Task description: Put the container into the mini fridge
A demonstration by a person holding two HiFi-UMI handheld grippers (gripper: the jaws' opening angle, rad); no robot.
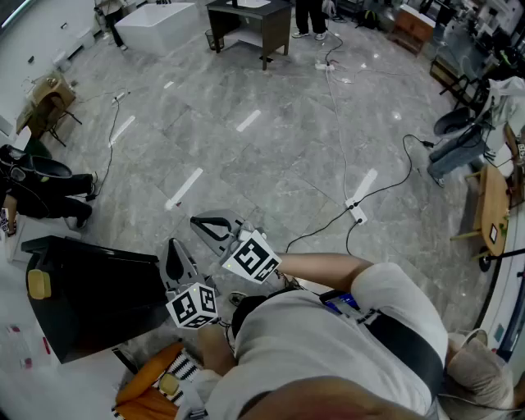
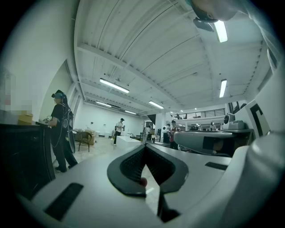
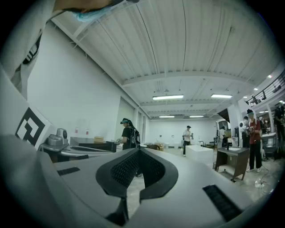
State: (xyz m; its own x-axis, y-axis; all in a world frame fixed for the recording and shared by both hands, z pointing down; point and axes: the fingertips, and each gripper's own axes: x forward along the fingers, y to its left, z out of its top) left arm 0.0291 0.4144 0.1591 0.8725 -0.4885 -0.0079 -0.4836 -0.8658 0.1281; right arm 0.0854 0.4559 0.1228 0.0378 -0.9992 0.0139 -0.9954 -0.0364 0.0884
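Note:
The black mini fridge [image 1: 90, 295] stands at the lower left, and it also fills the left edge of the left gripper view [image 2: 22, 156]. A small yellow container [image 1: 38, 283] rests on its top left corner. My left gripper [image 1: 175, 261] hovers just right of the fridge, jaws shut and empty. My right gripper [image 1: 212, 225] is a little farther right and ahead, also shut on nothing. Both point out over the floor. In the gripper views, the left gripper [image 2: 144, 149] and the right gripper [image 3: 139, 151] each show their pads meeting with nothing between them.
An orange object [image 1: 148, 381] lies at the bottom left by my body. A person in black [image 1: 41, 184] stands left of the fridge. Cables and a power strip [image 1: 358, 213] run across the grey floor. Chairs and tables line the right side, with a white tub [image 1: 160, 25] and a dark table [image 1: 250, 25] at the back.

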